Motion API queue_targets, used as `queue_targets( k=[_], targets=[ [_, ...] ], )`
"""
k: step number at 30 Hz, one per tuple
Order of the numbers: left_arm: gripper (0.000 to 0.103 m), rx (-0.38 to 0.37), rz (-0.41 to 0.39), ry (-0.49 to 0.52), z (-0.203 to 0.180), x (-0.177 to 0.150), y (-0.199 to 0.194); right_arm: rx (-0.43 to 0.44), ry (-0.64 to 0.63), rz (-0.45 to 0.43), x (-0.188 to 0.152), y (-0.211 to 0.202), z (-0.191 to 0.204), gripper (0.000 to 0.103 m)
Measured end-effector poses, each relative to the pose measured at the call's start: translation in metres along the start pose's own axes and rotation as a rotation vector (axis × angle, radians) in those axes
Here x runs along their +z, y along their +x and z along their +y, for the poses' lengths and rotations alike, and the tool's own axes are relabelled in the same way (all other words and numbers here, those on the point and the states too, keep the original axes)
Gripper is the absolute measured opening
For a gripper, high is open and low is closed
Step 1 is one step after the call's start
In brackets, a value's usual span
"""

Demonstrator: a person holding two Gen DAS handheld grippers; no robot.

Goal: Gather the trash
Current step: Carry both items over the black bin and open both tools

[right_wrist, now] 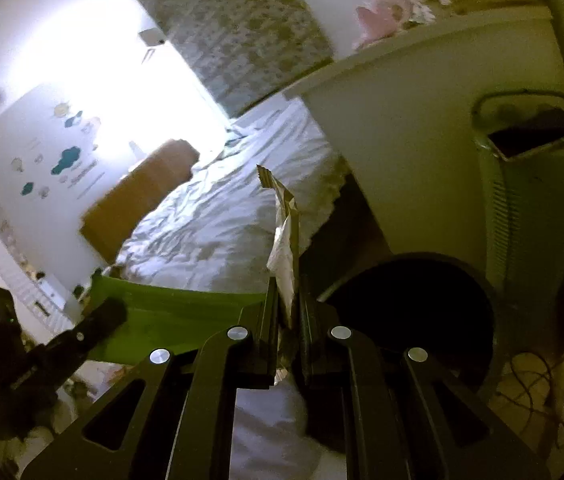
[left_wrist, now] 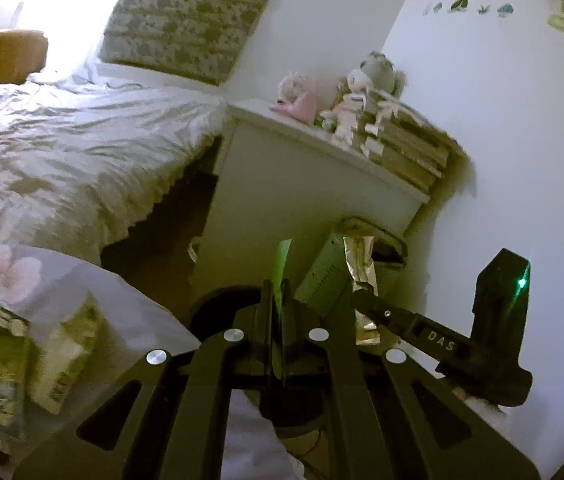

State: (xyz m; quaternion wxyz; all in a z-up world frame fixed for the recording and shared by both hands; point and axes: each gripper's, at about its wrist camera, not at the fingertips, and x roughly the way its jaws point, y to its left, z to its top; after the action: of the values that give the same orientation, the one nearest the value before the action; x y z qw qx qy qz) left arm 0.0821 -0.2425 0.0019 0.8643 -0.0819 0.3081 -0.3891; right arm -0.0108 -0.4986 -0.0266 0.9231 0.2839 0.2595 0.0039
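Green sheet [right_wrist: 170,312]: a flat green piece, pinched edge-on between the fingers of my left tool [left_wrist: 278,300]; from the right wrist it spreads out to the left of my right tool, below the bed
Foil wrapper [right_wrist: 286,252]: crinkled silver, standing upright out of my right tool [right_wrist: 286,304], clenched between both fingers; from the left wrist the same wrapper [left_wrist: 362,276] sticks up from the tip of the right tool [left_wrist: 366,300], just right of my own fingers
Left tool: clenched on the green sheet, jaws nearly together, only the thin green edge [left_wrist: 284,276] showing between them
Right tool: grasping the wrapper low down, most of its length free above the jaws
Bin [right_wrist: 414,312]: dark round opening on the floor, just right of my right tool and in front of the white appliance; from the left wrist only a dark arc [left_wrist: 218,304] of it shows behind my fingers
Clear bag [left_wrist: 62,320]: at lower left of the left wrist view, with packets and a pink flower print showing through it
Bed [left_wrist: 62,152]: rumpled white cover, left of the nightstand
Nightstand [left_wrist: 302,184]: white; soft toys [left_wrist: 346,100] and a stack of books [left_wrist: 410,152] on top
Appliance [right_wrist: 530,200]: pale, slotted side, beside the nightstand, with a dark flat device [right_wrist: 534,136] lying on its top
Box [right_wrist: 142,200]: brown cardboard, resting on the bed
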Motion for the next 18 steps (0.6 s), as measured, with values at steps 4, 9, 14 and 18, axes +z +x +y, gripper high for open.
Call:
queue_targets(
  k=[4,9,14,18],
  targets=[
    [0.004,-0.005,0.043,-0.002,-0.001,-0.008,0.023,-0.026,0.024,0.021,0.000,0.006,-0.023,0.010],
    [0.004,-0.003,0.082,-0.006,0.000,-0.013,0.043,-0.048,0.053,0.052,-0.005,0.020,-0.041,0.010],
    [0.004,0.003,0.112,-0.010,0.001,-0.017,0.059,-0.065,0.078,0.079,-0.012,0.029,-0.053,0.010],
    [0.004,0.003,0.130,-0.009,0.000,-0.019,0.069,-0.078,0.095,0.097,-0.015,0.035,-0.060,0.010]
  ],
)
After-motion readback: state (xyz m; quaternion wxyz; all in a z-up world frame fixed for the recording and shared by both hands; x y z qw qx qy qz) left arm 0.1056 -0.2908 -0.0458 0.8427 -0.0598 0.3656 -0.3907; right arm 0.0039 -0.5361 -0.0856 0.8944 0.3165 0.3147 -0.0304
